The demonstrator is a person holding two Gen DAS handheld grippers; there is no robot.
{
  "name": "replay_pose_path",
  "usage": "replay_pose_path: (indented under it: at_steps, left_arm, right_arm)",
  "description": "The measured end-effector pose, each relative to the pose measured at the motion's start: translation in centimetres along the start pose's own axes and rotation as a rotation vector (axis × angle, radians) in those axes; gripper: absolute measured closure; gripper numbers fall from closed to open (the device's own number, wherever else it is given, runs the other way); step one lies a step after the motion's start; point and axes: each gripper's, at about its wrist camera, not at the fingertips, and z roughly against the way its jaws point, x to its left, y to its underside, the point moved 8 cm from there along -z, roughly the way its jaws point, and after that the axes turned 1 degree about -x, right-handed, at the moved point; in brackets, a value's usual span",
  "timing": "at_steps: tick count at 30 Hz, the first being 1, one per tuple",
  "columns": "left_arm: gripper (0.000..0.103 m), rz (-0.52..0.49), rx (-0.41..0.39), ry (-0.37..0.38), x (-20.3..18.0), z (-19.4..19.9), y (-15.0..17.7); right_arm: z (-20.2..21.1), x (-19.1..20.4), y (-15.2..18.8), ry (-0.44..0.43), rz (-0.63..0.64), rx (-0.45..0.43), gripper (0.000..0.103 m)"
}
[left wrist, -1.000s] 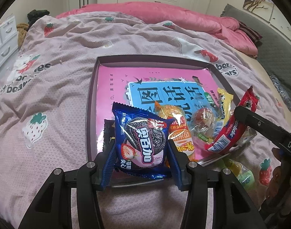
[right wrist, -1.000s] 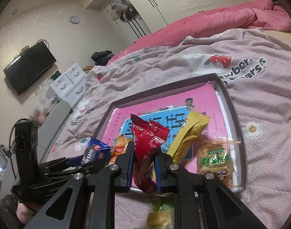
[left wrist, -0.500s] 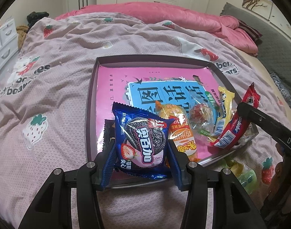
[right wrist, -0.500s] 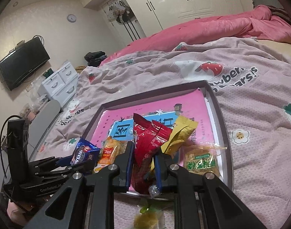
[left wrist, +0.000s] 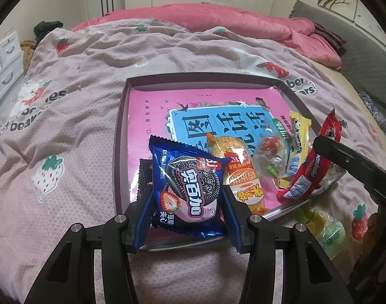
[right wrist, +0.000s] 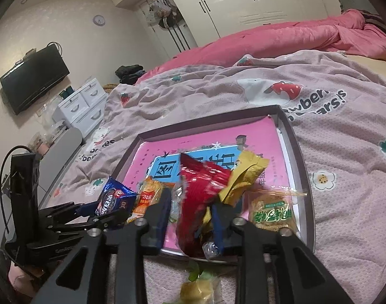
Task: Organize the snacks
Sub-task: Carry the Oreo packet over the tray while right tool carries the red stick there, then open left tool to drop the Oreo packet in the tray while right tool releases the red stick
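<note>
My left gripper (left wrist: 188,200) is shut on a blue Oreo packet (left wrist: 189,190) held over the near left corner of the dark-rimmed tray (left wrist: 118,136); the packet also shows in the right wrist view (right wrist: 114,198). My right gripper (right wrist: 190,217) has its jaws spread, and a red snack packet (right wrist: 200,197) hangs blurred between them, touching the right finger only; it shows at the tray's right edge in the left wrist view (left wrist: 309,167). A yellow packet (right wrist: 246,174), an orange packet (left wrist: 241,174) and a clear candy wrap (left wrist: 271,152) lie in the tray.
The tray, lined with a pink and blue sheet, lies on a pink strawberry-print blanket (left wrist: 66,126). A green-yellow jelly packet (left wrist: 324,228) lies on the blanket near the tray's front right corner. A green-labelled clear packet (right wrist: 271,212) lies at the tray's right side. White drawers (right wrist: 79,106) stand at left.
My right gripper's jaws have opened and the red packet is slipping loose down onto the tray. My left gripper with the Oreo packet has stayed in place.
</note>
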Motion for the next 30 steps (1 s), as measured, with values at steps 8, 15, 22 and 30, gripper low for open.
replay_pose_path:
  at_steps: [8, 15, 22, 30]
  left_arm:
    - [0.05, -0.008, -0.004, 0.009, 0.0, 0.0, 0.0]
    - [0.05, -0.007, -0.006, 0.015, 0.0, 0.0, -0.1]
    - [0.05, 0.001, -0.013, 0.015, 0.2, 0.3, -0.3]
    - [0.049, -0.014, -0.027, 0.011, -0.1, 0.8, -0.6]
  right_arm:
    - [-0.3, 0.2, 0.2, -0.003, 0.009, 0.004, 0.057]
    - [0.3, -0.2, 0.0, 0.025, 0.015, -0.009, 0.05]
    - [1.0, -0.9, -0.4, 0.055, 0.009, -0.024, 0.05]
    - [2.2, -1.2, -1.3, 0.057, 0.0, -0.07, 0.047]
